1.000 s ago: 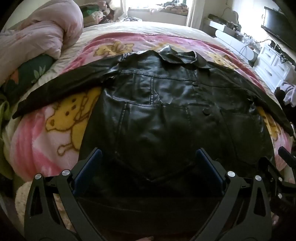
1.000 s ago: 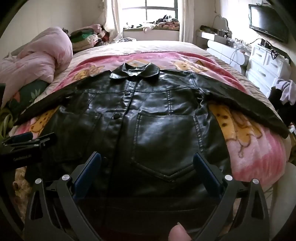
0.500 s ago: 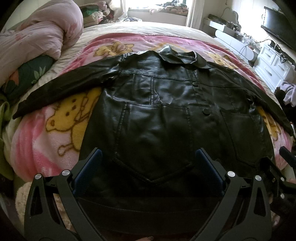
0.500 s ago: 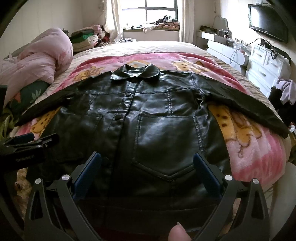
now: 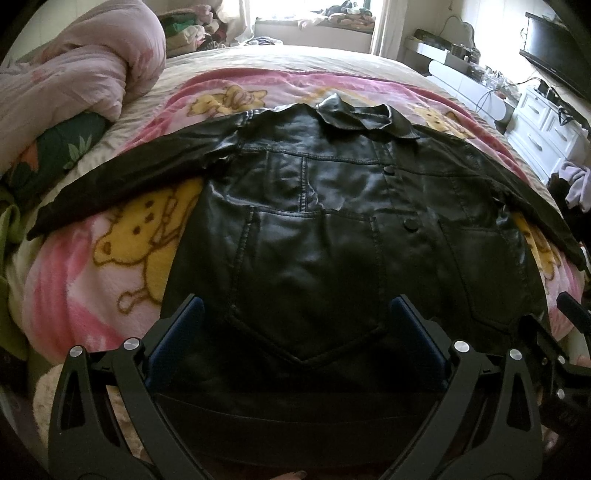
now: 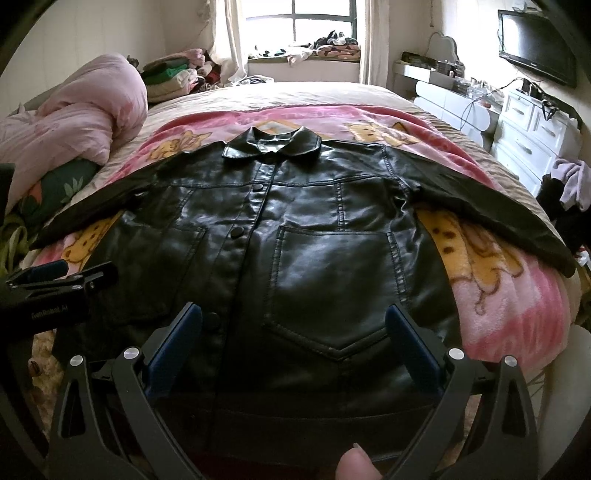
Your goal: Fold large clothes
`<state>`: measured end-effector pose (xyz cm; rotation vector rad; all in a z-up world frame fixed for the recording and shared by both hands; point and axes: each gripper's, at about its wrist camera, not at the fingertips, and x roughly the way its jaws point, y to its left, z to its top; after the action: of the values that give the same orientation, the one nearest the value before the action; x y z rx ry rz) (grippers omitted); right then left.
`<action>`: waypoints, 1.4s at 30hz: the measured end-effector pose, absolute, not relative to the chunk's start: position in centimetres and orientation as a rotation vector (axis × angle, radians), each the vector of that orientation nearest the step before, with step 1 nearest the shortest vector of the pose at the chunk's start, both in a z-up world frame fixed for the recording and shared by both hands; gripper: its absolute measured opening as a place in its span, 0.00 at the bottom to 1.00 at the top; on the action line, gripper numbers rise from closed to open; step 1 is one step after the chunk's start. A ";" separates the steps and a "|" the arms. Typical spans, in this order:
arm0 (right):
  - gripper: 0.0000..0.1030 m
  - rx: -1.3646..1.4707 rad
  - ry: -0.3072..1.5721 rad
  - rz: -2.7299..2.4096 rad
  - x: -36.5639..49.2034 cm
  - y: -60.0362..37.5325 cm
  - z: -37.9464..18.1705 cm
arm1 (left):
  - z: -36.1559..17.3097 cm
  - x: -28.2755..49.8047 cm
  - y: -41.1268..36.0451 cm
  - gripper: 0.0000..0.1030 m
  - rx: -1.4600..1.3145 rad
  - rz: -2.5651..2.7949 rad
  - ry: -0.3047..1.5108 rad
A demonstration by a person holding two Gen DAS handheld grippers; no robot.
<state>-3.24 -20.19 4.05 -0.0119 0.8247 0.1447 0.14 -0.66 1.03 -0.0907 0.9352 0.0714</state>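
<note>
A black leather jacket (image 5: 325, 229) (image 6: 295, 236) lies flat and face up on the bed, buttoned, collar (image 6: 271, 146) away from me, both sleeves spread out to the sides. My left gripper (image 5: 295, 321) hovers open over the hem on the jacket's left pocket side, nothing between its blue pads. My right gripper (image 6: 293, 325) hovers open over the hem by the right pocket (image 6: 336, 288), also holding nothing. In the right wrist view the left gripper (image 6: 55, 280) shows at the left edge. A fingertip (image 6: 354, 465) shows at the bottom.
A pink blanket with yellow bears (image 5: 110, 258) covers the bed under the jacket. A rolled pink duvet (image 5: 74, 74) lies at the left. White drawers (image 6: 528, 136) and a wall television (image 6: 535, 40) stand at the right, a window (image 6: 321, 18) beyond the bed.
Both views have shifted slightly: the jacket sits a little lower and closer in the right wrist view. The jacket itself has not moved and both grippers stay open.
</note>
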 end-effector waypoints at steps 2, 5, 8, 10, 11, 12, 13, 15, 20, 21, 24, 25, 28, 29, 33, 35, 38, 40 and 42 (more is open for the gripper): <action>0.96 -0.013 0.825 0.146 -3.2 -20.2 4.0 | 1.1 0.2 -0.7 0.92 -0.088 0.072 0.934; 0.96 -0.014 0.824 0.147 -3.2 -20.1 4.1 | 1.1 0.1 -0.6 0.92 -0.089 0.072 0.934; 0.96 -0.020 0.821 0.144 -3.2 -20.0 4.1 | 1.2 0.2 -0.6 0.92 -0.088 0.072 0.934; 0.96 -0.017 0.820 0.143 -3.2 -20.0 4.2 | 1.3 0.2 -0.6 0.92 -0.085 0.069 0.935; 0.96 -0.017 0.821 0.144 -3.2 -20.0 4.2 | 1.4 0.1 -0.5 0.92 -0.083 0.068 0.934; 0.96 -0.019 0.821 0.142 -3.2 -20.0 4.2 | 1.3 0.1 -0.6 0.92 -0.082 0.068 0.934; 0.96 -0.020 0.819 0.142 -3.2 -19.9 4.3 | 1.3 0.1 -0.6 0.92 -0.083 0.068 0.934; 0.96 -0.020 0.820 0.141 -3.2 -19.9 4.3 | 1.3 0.1 -0.6 0.92 -0.083 0.068 0.934; 0.96 -0.020 0.819 0.142 -3.2 -19.9 4.3 | 1.4 0.1 -0.6 0.92 -0.083 0.068 0.933; 0.96 -0.019 0.819 0.142 -3.2 -19.8 4.3 | 1.5 0.2 -0.5 0.92 -0.082 0.068 0.933; 0.96 -0.020 0.820 0.142 -3.1 -19.9 4.3 | 1.5 0.2 -0.6 0.92 -0.079 0.064 0.933; 0.96 -0.020 0.820 0.141 -3.1 -19.8 4.3 | 1.6 0.3 -0.6 0.92 -0.077 0.063 0.932; 0.96 -0.018 0.819 0.140 -3.1 -19.8 4.3 | 1.6 0.4 -0.8 0.92 -0.075 0.062 0.930; 0.96 -0.017 0.819 0.141 -3.0 -19.8 4.5 | 1.6 0.5 -0.8 0.92 -0.074 0.061 0.930; 0.96 -0.018 0.817 0.129 -2.0 -19.8 5.1 | 1.9 1.6 -0.7 0.92 -0.088 0.062 0.927; 0.96 -0.017 0.814 0.123 -1.4 -19.8 5.5 | 2.1 2.2 -0.5 0.92 -0.100 0.064 0.922; 0.96 -0.018 0.813 0.116 -0.4 -20.0 5.9 | 2.2 3.3 -0.3 0.92 -0.098 0.077 0.921; 0.96 -0.019 0.810 0.114 0.2 -20.0 6.1 | 2.3 3.9 -0.3 0.92 -0.096 0.082 0.922; 0.96 -0.018 0.803 0.110 0.8 -20.1 6.4 | 2.3 4.4 -0.4 0.92 -0.094 0.084 0.921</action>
<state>0.76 -20.10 6.37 -0.0183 0.8030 0.1100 4.40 -0.37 2.31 -0.0943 0.9206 0.0841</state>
